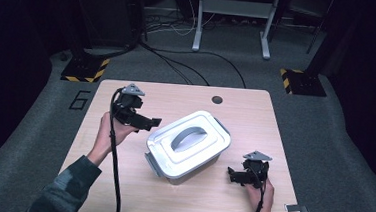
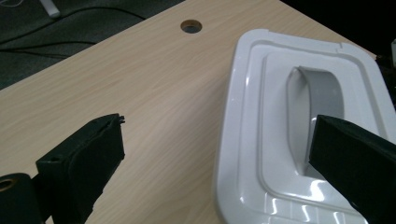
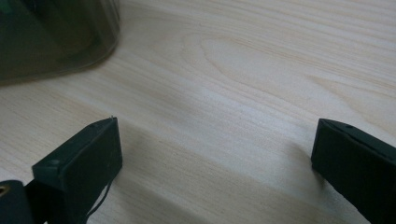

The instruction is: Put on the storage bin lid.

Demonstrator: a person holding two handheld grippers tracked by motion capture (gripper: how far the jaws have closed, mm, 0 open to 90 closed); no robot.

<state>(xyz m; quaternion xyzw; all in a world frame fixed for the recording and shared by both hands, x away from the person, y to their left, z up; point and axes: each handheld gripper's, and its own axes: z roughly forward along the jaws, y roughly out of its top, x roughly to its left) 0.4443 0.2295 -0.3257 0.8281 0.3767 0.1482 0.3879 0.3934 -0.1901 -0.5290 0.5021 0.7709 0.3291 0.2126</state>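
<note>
Left claw point(image 1: 151, 122): held up in the left hand point(image 1: 108, 130) at the worktop's left, jaws spread wide, nothing between them. Points right, toward the box point(image 1: 188, 145), just short of its near-left edge in the high view. In the left gripper view, one jaw over bare wood, the other hanging over the lid point(image 2: 299, 126) beside the grey handle point(image 2: 322, 93); contact with the lid cannot be told. Cable point(image 1: 115, 171) trailing down from it along the forearm to the bottom edge.

Right claw point(image 1: 233, 173): in the right hand point(image 1: 265, 191) near the worktop's front right, jaws likewise wide apart and empty. Points left at the box's lower right corner, near but apart from it. In the right gripper view, both jaws low over plain wood grain, with the box's dark translucent wall point(image 3: 56, 37) at the upper left, clear of either jaw.

Box: in the middle of the worktop point(image 1: 119, 201), turned at an angle, white lid shut on top with the grey handle lying flat in its recess, grey latches point(image 1: 222, 126) at the two short ends. Sits between the two claws.

Further out: round cable hole point(image 1: 217, 99) near the worktop's far edge, a small grey tag point(image 1: 295, 208) at the front right corner. Beyond, grey carpet point(image 1: 343, 147), black cords, stands with yellow-black striped bases point(image 1: 84, 69), and a "6" point(image 1: 79, 100) marked on the floor at the left.
</note>
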